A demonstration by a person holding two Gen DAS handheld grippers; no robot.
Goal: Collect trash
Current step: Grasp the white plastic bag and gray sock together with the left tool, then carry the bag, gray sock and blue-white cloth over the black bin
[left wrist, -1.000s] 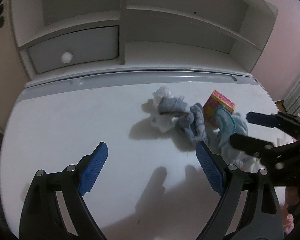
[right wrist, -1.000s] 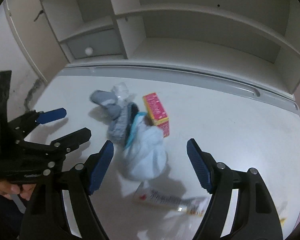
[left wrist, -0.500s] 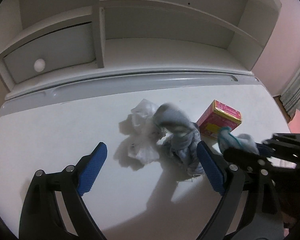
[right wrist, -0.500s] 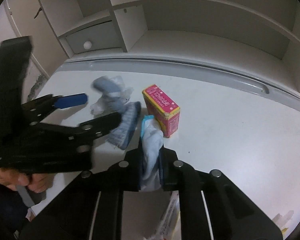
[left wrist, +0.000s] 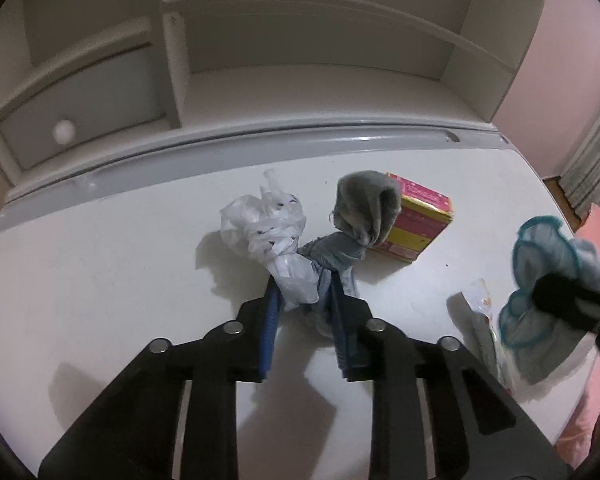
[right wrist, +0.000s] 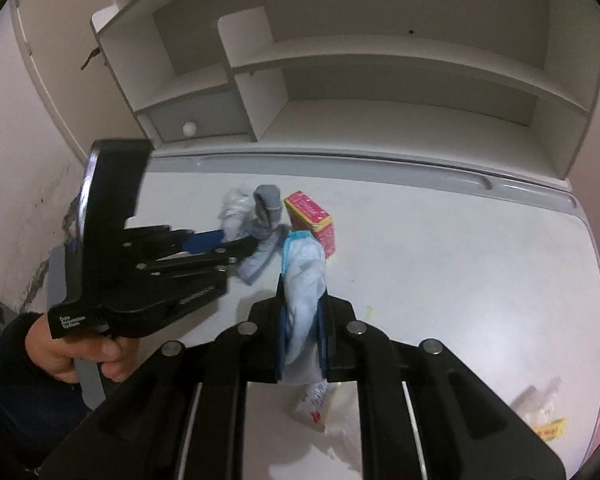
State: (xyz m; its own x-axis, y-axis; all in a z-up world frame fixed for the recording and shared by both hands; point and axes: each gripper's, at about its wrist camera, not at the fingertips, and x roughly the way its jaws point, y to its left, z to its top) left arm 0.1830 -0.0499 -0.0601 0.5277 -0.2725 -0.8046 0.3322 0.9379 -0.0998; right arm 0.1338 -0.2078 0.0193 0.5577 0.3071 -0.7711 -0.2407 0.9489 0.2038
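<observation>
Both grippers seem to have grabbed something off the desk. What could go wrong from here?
The left gripper pinches a white plastic bag and a grey sock together; either may slip out on lifting. The sock leans on the pink box, which might get dragged. The right gripper holds a light blue cloth by a fold.

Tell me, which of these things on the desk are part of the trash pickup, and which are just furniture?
Part of the job: white plastic bag and grey sock in the left gripper; light-blue cloth in the right gripper; pink box; wrapper.

Just there: shelf unit, drawer.
</observation>
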